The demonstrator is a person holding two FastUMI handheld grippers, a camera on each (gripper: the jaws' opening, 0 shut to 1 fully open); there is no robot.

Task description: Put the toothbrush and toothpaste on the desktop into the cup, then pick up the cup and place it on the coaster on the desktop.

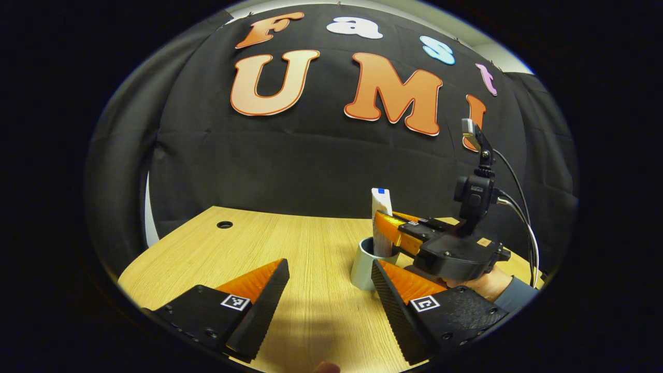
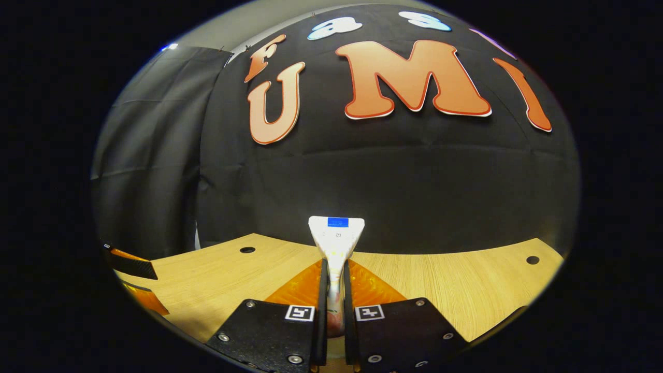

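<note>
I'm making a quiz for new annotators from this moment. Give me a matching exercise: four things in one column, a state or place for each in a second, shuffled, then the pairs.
Things:
1. toothpaste
2. cup
3. left gripper
4. right gripper

States:
A. open, holding nothing
B. standing on the desktop
C. shut on a tube
D. upright, lower end inside the cup, pinched between two fingers

Pairs: 1-D, 2-B, 3-A, 4-C

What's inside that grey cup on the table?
The cup holds the lower end of a white toothpaste tube, upright and pinched by the right tongs. The cup's wall hides anything deeper, so a toothbrush cannot be confirmed.
</note>
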